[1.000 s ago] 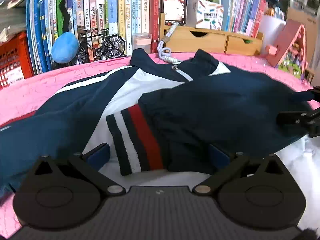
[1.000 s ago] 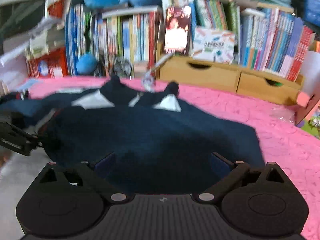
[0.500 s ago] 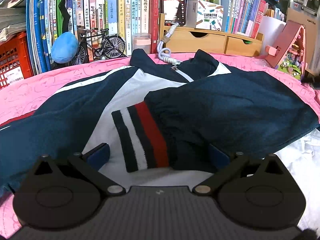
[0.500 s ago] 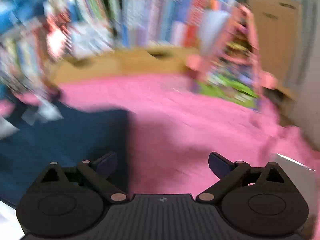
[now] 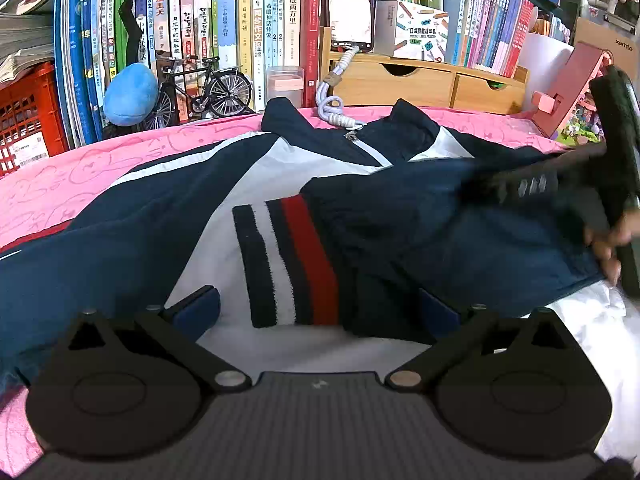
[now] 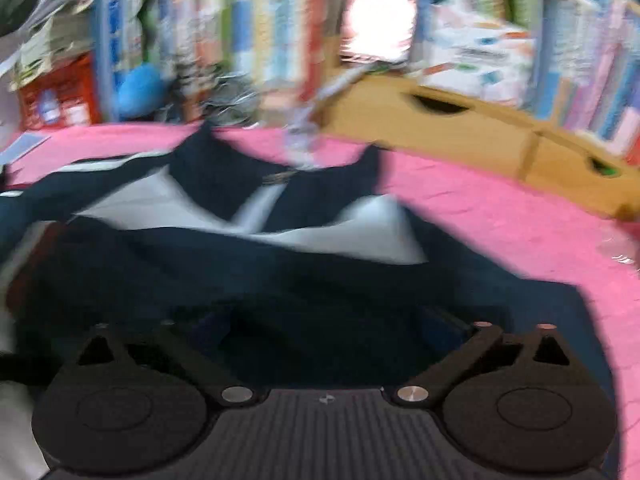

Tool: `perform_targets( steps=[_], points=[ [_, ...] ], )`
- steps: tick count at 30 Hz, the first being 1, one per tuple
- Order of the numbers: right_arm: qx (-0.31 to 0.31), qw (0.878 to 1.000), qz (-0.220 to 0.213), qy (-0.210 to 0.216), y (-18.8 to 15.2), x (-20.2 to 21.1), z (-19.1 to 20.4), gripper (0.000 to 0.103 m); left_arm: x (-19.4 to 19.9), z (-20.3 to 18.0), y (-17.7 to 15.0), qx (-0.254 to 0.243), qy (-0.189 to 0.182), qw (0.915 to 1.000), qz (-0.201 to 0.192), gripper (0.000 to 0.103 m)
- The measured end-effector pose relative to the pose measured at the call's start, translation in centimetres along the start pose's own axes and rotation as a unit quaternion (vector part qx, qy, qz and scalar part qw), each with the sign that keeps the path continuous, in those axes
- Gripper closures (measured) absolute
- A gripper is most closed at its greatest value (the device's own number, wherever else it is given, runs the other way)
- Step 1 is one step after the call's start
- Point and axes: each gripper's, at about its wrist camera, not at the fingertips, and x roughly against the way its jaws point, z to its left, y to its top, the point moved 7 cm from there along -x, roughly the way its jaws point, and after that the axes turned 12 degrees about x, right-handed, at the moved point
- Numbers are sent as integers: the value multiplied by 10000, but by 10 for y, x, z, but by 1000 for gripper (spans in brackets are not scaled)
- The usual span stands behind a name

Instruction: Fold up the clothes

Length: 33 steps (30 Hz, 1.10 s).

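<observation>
Ahead of the left gripper (image 5: 318, 306), past the garment, we note a wooden drawer unit (image 5: 424, 82) with two shut drawers; we cannot tell what they hold, and a phone (image 5: 351, 4) stands on its top with a coiled white cable (image 5: 334, 106) hanging from it. Far to the left of this gripper sits a red crate (image 5: 24, 116) with a stack of papers resting on top; its contents are not readable. A row of books (image 5: 224, 32) fills the shelf behind, with a model bicycle (image 5: 200, 88) and a blue plush (image 5: 130, 94) in front of it. The left gripper's jaws stand wide apart and grip nothing; the navy and white jacket (image 5: 168, 216) lies on the pink cover (image 5: 60, 172) directly ahead, and its striped cuff (image 5: 286, 264) lies between the two blue fingertips (image 5: 198, 306). To the right of the left gripper, the right gripper appears as a blurred dark shape over the jacket, with a hand (image 5: 612, 248) around its handle. In the right wrist view, which is heavily blurred, the right gripper (image 6: 324, 332) also shows its jaws spread wide, with the jacket (image 6: 280, 280) spread just in front of and beneath them; we cannot tell whether the fingers touch the fabric.
</observation>
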Motion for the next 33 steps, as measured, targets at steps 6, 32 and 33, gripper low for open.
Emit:
perform_targets(
  steps=[6,32,33],
  points=[
    [-993,9889,231,-1077,-31,54,-97,3,1,1,0,3,12,10000,6,0],
    [-1449,9718,-288,1838,-276,251,48,6,240,32,-164,2064,-980,9722,-517,0],
    [-1566,9675,-205,1975,-275,244,50,12,242,31,-165,2094,-952,9717,-529,0]
  ],
)
